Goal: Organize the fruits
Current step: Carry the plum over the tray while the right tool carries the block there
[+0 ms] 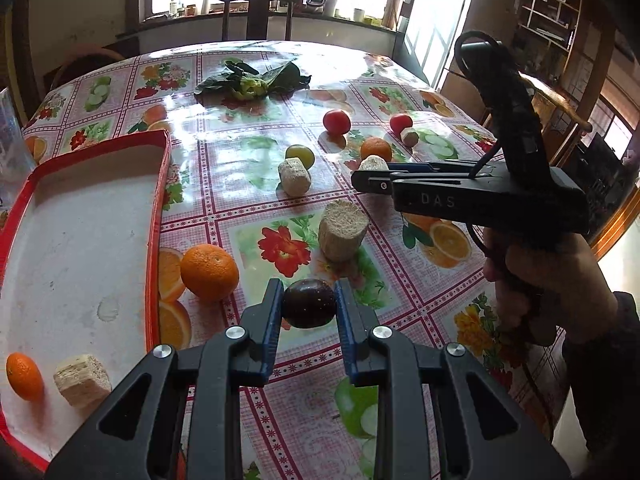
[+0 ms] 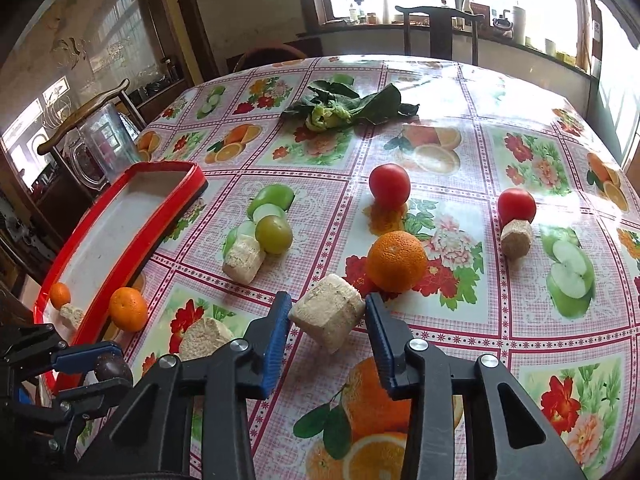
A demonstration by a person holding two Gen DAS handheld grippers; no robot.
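My left gripper point(image 1: 309, 304) is shut on a dark purple fruit point(image 1: 309, 303), just above the tablecloth; it also shows in the right wrist view point(image 2: 113, 367). My right gripper point(image 2: 326, 318) is shut on a beige fibrous block point(image 2: 327, 317), lifted off the table. The red-rimmed white tray point(image 1: 158, 184) on the left holds a small orange point(image 1: 24, 376) and a beige block point(image 1: 82, 380). A large orange point(image 1: 209, 272) lies beside the tray. Two tomatoes point(image 2: 389, 185) point(image 2: 516, 206), another orange point(image 2: 397, 261) and a green fruit point(image 2: 273, 234) lie on the table.
More beige blocks stand among the fruit point(image 1: 343, 230) point(image 1: 295, 176) point(image 2: 516, 239). A leafy green vegetable point(image 1: 252, 79) lies at the far side. A clear plastic jug point(image 2: 102, 146) stands behind the tray. A dark chair point(image 1: 258, 16) stands beyond the table.
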